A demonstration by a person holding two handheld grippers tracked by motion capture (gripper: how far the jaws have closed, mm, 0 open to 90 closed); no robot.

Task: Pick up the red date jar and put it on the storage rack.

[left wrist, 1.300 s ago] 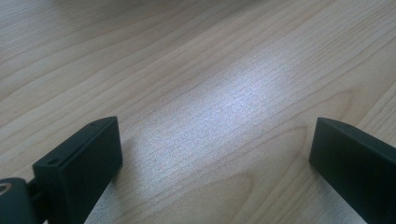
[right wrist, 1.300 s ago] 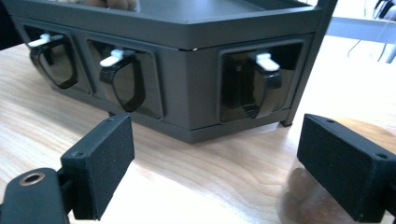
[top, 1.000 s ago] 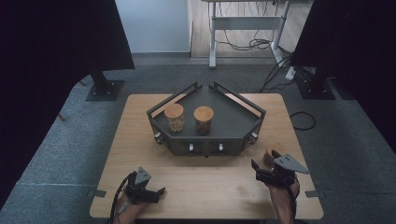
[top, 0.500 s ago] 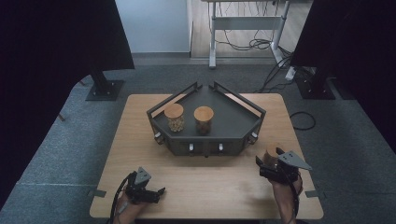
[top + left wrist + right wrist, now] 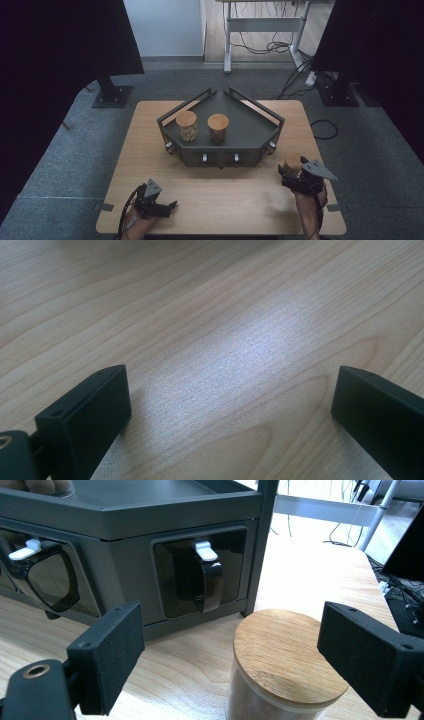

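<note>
The wooden worktop [image 5: 150, 150] carries a dark grey corner shelf rack [image 5: 250, 125] set toward its far edge, midway between the left and right edges, with the flat front facing the near edge. Small latched compartments [image 5: 200, 580] with white clips line that front.

On the rack's top tray stand two glass jars with wooden lids [image 5: 186, 125] side by side, left of its middle, close but apart.

A third jar with a wooden lid [image 5: 285, 655] stands upright on the worktop near the right edge, just off the rack's front right corner and not touching it.

The right claw [image 5: 295, 177] sits by that jar at the near right of the worktop. In the right gripper view its jaws stand open on either side of the jar, the lid nearer the right-hand jaw, with a gap showing on the left side; no firm grip can be seen.

The left claw [image 5: 165, 205] lies low near the near left edge of the worktop. Its jaws are spread wide over bare wood, with nothing between them.
</note>
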